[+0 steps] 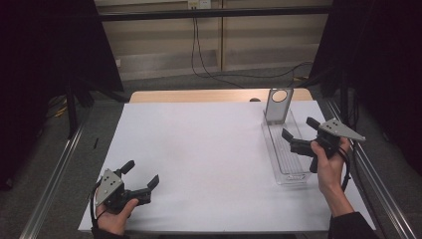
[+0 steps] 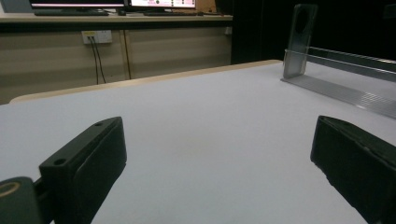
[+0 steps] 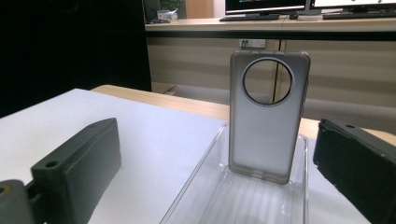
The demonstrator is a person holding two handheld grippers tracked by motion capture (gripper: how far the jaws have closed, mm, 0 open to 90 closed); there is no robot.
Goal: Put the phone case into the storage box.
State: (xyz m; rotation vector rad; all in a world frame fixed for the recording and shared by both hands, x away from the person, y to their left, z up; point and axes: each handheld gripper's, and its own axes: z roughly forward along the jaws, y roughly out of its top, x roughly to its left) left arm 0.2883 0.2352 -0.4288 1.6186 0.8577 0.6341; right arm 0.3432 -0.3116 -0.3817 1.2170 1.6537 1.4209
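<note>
I've got the right hand-held gripper (image 1: 298,130) hovering over the clear tray (image 1: 283,172) on the right side of the worktop (image 1: 209,149), jaws spread wide and gripping nothing. Looking along it in the right gripper view, the phone case (image 3: 268,116) stands upright at the far end of that tray (image 3: 210,186), leaning back against the end wall, its round camera cut-out at the top. It sits squarely between my two jaws but farther off; nothing touches it.

My left hand-held gripper (image 1: 142,177) rests low at the near left corner of the worktop, jaws also apart and empty, well away from the tray. From the left gripper view I can see the case (image 2: 301,39) off to the right, far across the white surface.

I read this as the approach step: lining up on the case before a grasp. Next I need to push the right gripper forward along the tray until the jaws straddle the case's side edges, then close gently. It's thin and merely propped, so a nudge could tip it.
</note>
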